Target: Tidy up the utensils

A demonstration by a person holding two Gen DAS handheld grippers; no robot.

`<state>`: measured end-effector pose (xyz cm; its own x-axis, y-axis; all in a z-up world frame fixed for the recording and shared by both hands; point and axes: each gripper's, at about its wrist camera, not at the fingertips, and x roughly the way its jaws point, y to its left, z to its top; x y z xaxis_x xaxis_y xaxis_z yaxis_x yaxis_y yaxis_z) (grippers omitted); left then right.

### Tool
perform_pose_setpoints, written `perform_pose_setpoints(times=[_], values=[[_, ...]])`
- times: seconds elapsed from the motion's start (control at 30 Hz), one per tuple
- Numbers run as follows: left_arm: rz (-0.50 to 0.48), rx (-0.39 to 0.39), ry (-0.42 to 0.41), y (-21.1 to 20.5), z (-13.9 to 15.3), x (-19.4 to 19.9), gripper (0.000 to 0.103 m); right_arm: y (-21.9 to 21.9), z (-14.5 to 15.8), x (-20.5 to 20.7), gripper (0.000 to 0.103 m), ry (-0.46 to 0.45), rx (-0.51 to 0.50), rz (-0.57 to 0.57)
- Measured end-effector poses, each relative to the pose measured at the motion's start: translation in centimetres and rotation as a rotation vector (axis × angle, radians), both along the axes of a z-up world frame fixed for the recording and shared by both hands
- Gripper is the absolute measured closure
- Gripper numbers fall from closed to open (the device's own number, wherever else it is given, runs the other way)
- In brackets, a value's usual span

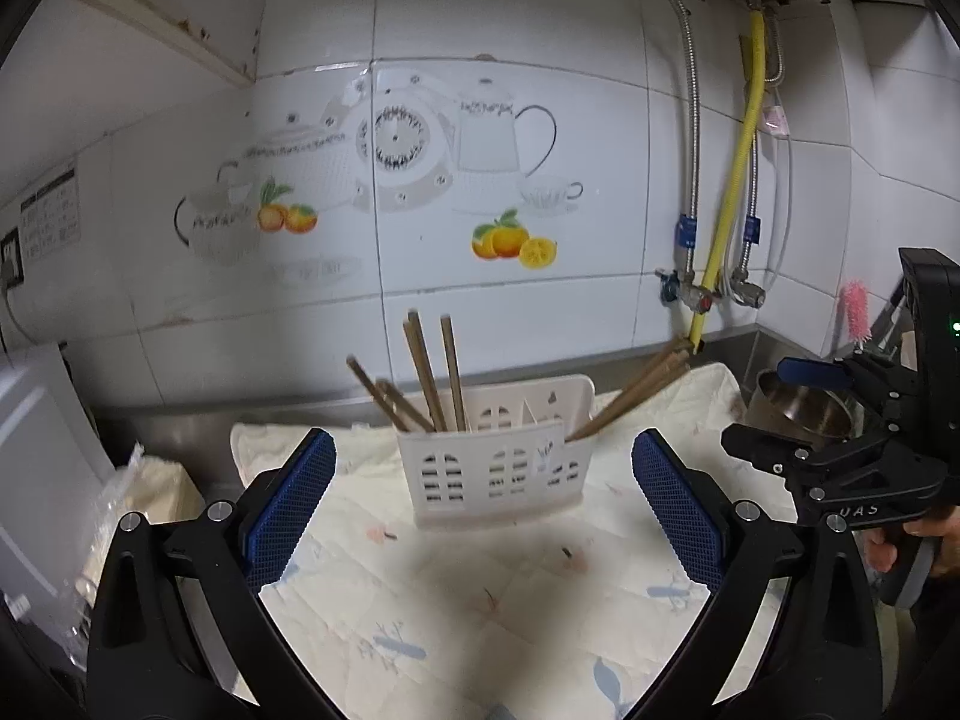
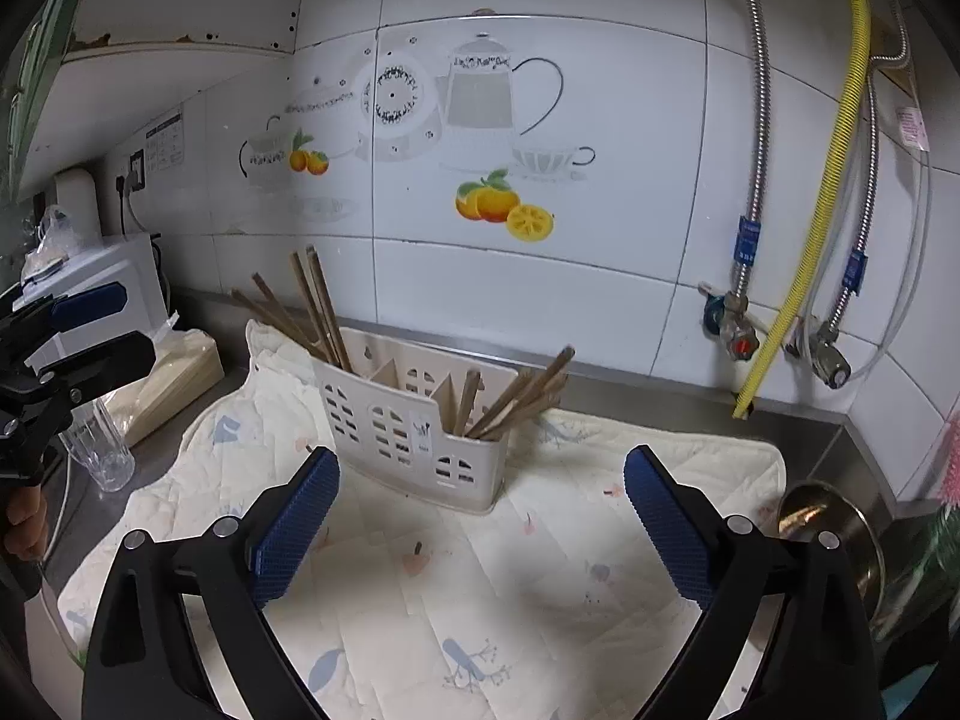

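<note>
A white slotted utensil holder (image 1: 492,468) stands on a patterned cloth (image 1: 480,600); it also shows in the right wrist view (image 2: 414,438). Several wooden chopsticks (image 1: 429,378) stand in its left compartment and several more chopsticks (image 1: 636,396) lean out of its right compartment. In the right wrist view the left bunch (image 2: 312,312) and the right bunch (image 2: 522,396) show too. My left gripper (image 1: 483,510) is open and empty, just in front of the holder. My right gripper (image 2: 480,528) is open and empty, in front of the holder.
A metal bowl (image 1: 798,408) sits at the right, a clear glass (image 2: 102,450) and a bagged packet (image 2: 174,372) at the left. A white appliance (image 2: 114,288) stands at the far left. Pipes and valves (image 2: 744,336) run down the tiled wall.
</note>
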<state>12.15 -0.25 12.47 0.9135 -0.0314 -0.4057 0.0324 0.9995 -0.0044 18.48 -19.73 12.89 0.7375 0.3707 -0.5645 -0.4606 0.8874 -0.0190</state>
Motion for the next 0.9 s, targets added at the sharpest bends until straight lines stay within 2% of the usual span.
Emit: perform_pose_setpoints(times=[0.13, 0.5, 0.73, 0.9], values=[[0.006, -0.029, 0.029, 0.5, -1.2, -0.8, 0.005, -0.1, -0.9, -0.8, 0.010, 0.019, 0.017, -0.001], [0.062, -0.041, 0.077, 1.6, -3.9, -2.0, 0.005, 0.1, -2.7, -3.0, 0.008, 0.027, 0.019, -0.011], [0.074, 0.004, 0.081, 1.3, -5.0, -3.1, 0.005, 0.2, -3.7, -4.0, 0.007, 0.038, 0.024, -0.019], [0.071, -0.015, 0.101, 1.4, -6.0, -3.5, 0.005, 0.3, -4.3, -4.7, 0.007, 0.041, 0.027, -0.037]])
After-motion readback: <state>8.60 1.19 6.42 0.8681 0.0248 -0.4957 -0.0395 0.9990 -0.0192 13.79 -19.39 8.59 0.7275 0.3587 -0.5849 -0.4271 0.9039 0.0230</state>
